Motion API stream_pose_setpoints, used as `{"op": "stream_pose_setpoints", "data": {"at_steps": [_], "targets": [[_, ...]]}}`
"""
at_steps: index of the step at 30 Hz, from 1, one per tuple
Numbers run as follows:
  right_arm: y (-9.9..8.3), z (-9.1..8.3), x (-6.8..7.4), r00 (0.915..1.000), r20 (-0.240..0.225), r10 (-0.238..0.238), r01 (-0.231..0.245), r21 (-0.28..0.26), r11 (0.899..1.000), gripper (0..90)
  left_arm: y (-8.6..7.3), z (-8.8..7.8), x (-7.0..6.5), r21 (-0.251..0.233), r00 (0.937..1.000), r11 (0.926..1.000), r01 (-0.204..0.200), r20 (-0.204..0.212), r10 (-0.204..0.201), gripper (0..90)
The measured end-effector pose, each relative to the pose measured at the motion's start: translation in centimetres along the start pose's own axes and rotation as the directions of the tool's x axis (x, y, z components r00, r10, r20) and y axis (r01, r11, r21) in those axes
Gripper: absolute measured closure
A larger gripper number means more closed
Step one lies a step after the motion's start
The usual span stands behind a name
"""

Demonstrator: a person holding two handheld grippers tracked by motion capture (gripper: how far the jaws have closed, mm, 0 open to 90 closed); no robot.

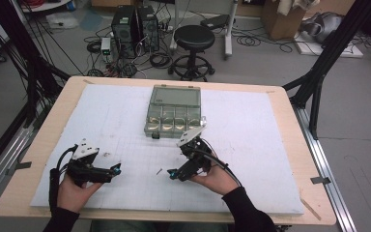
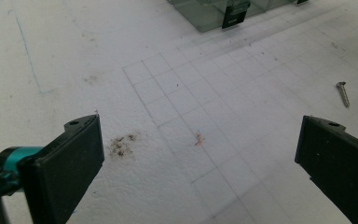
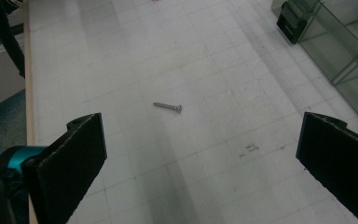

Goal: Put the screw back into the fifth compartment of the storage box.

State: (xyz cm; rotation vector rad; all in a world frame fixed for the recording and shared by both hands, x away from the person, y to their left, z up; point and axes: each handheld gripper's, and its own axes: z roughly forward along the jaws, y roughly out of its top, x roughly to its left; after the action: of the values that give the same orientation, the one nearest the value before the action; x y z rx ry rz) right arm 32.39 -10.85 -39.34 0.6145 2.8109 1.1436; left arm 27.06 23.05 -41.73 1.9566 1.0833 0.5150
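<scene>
Between your two hands, near the front edge of the worktop [image 1: 270, 104], your right gripper [image 1: 173, 174] points to the left with its jaws wide apart and nothing between them. In the right gripper view, the small screw [image 3: 168, 107] lies flat on the white gridded sheet [image 3: 205, 140], ahead of the jaws and apart from both. In the high view you see the screw [image 1: 159, 171] just beside the tip of this gripper. Your left gripper [image 1: 117, 168] points to the right, toward the screw, and its jaws are also wide apart and hold nothing. In the left gripper view the screw [image 2: 342, 93] lies farther off, at the right. Behind the screw, the clear compartment box [image 1: 174, 112] stands on the sheet, well apart from both grippers.
</scene>
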Motion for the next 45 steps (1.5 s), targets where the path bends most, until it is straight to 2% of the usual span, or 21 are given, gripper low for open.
{"op": "stream_pose_setpoints", "data": {"at_steps": [9,26,29,33,36,37,45], "targets": [[1.3,1.0,0.4,0.9997,-0.012,-0.021,0.021,0.01,1.0,0.3,-0.1,-0.2,0.0,-0.006,1.0,1.0,0.001,0.001,-0.001,1.7],[2.3,2.5,0.5,0.9988,-0.037,-0.032,0.033,0.027,0.999,0.3,-0.1,-0.2,0.0,-0.009,1.0,1.0,0.001,0.003,-0.001,1.7],[2.4,3.0,0.5,0.9983,-0.049,-0.032,0.034,0.039,0.999,0.3,-0.1,-0.2,0.0,-0.008,1.0,1.0,-0.001,0.002,0.001,1.7],[2.8,3.5,0.8,0.9944,-0.082,-0.067,0.072,0.065,0.995,0.4,-0.1,-0.2,0.0,-0.01,1.0,0.9999,-0.001,0.003,0.001,1.7],[2.9,3.7,0.8,0.9933,-0.084,-0.079,0.085,0.069,0.994,1.4,-0.1,-0.2,0.0,-0.011,1.0,0.9999,0.0,0.004,0.0,1.7],[2.9,3.9,0.8,0.9923,-0.093,-0.082,0.089,0.074,0.993,4.9,-0.1,-0.2,0.0,-0.009,1.0,1.0,0.0,0.007,0.0,1.7],[2.8,4.7,0.4,0.9913,-0.102,-0.083,0.093,0.101,0.991,5.6,-0.1,-0.3,0.0,-0.011,1.0,0.9999,0.001,0.007,-0.001,1.7]]}}
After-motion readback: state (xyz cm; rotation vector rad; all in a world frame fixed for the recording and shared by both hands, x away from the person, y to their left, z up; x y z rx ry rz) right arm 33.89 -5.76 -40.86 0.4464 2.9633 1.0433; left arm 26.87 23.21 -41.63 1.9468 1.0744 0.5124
